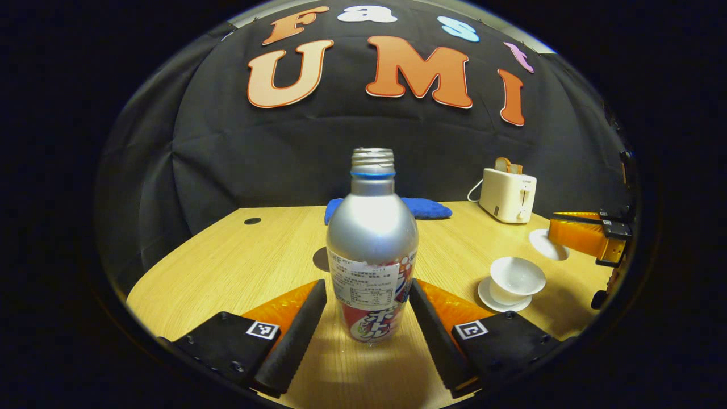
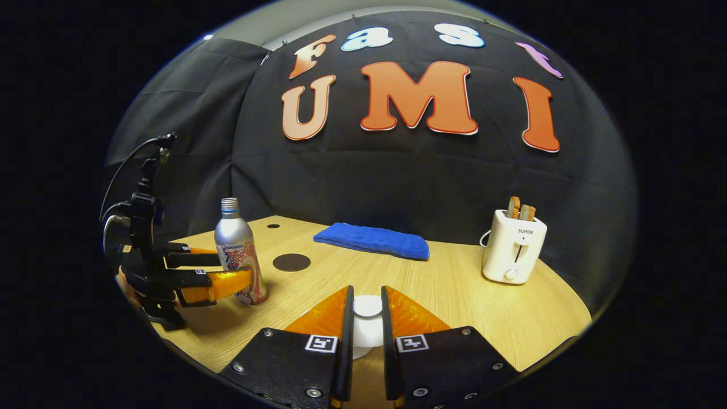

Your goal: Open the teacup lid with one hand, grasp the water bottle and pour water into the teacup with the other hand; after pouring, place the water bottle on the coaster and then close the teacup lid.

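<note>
A: What surrounds the work?

B: A black cloth wall stands behind a pale wooden table [image 2: 454, 295]. At the far side lie a blue towel [image 2: 372, 240] and, to the right, a white toaster [image 2: 513, 246] with bread slices in its slots.

A: Where is the silver metal water bottle?

B: In the left gripper view the uncapped bottle [image 1: 372, 238] stands upright on the table, between the spread fingers of the left gripper [image 1: 368, 321]. A gap shows on each side, so the jaws are open around it, not pressing.

A: And the cup?

B: The white porcelain teacup [image 1: 515, 279] sits uncovered on its white saucer [image 1: 489, 295], to the right of the bottle. A dark round coaster [image 2: 291, 262] lies behind the bottle.

A: The lid?

B: In the right gripper view the right gripper [image 2: 367, 318] has its fingers closed on the knob of the white round lid [image 2: 367, 324], just above the table.
</note>
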`<control>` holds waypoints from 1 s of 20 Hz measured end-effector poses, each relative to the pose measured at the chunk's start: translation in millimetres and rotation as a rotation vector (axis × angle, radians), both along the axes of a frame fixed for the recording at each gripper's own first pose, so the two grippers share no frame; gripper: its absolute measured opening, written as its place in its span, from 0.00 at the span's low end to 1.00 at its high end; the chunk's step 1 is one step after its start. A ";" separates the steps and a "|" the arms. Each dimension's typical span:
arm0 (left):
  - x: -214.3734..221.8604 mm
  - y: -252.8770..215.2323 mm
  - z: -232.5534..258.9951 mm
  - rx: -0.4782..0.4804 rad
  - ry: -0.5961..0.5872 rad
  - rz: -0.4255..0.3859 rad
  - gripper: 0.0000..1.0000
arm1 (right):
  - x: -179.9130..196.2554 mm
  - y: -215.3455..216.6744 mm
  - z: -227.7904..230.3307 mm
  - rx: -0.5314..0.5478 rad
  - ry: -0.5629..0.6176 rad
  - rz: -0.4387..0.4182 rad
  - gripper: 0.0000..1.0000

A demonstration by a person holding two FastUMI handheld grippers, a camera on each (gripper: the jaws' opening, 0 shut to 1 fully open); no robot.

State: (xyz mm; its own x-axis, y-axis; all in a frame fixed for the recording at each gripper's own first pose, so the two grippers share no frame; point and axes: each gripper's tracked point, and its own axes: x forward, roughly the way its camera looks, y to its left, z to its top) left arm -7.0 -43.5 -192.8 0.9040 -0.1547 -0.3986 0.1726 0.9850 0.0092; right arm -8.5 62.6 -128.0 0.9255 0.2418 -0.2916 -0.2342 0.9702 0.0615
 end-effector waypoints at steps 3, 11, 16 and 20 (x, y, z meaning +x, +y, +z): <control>1.1 4.3 0.2 0.033 -0.001 0.013 0.85 | -3.4 -12.8 1.2 -0.002 -0.006 -0.029 0.23; 16.5 6.9 24.1 0.275 -0.061 -0.012 0.83 | -6.8 -39.1 13.7 0.010 -0.034 -0.077 0.23; 24.7 0.7 43.2 0.510 -0.137 -0.057 0.80 | -10.3 -54.6 17.1 0.019 -0.046 -0.107 0.23; 28.1 -2.8 49.2 0.654 -0.183 -0.088 0.83 | -13.9 -63.5 18.9 0.034 -0.054 -0.119 0.23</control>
State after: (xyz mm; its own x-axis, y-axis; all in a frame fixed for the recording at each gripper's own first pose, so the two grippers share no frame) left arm 21.1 -46.3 -143.5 0.9609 -0.0097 -0.2768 0.1903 0.7493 0.6343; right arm -22.4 -0.9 -109.1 0.9623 0.1386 -0.2341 -0.1218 0.9889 0.0848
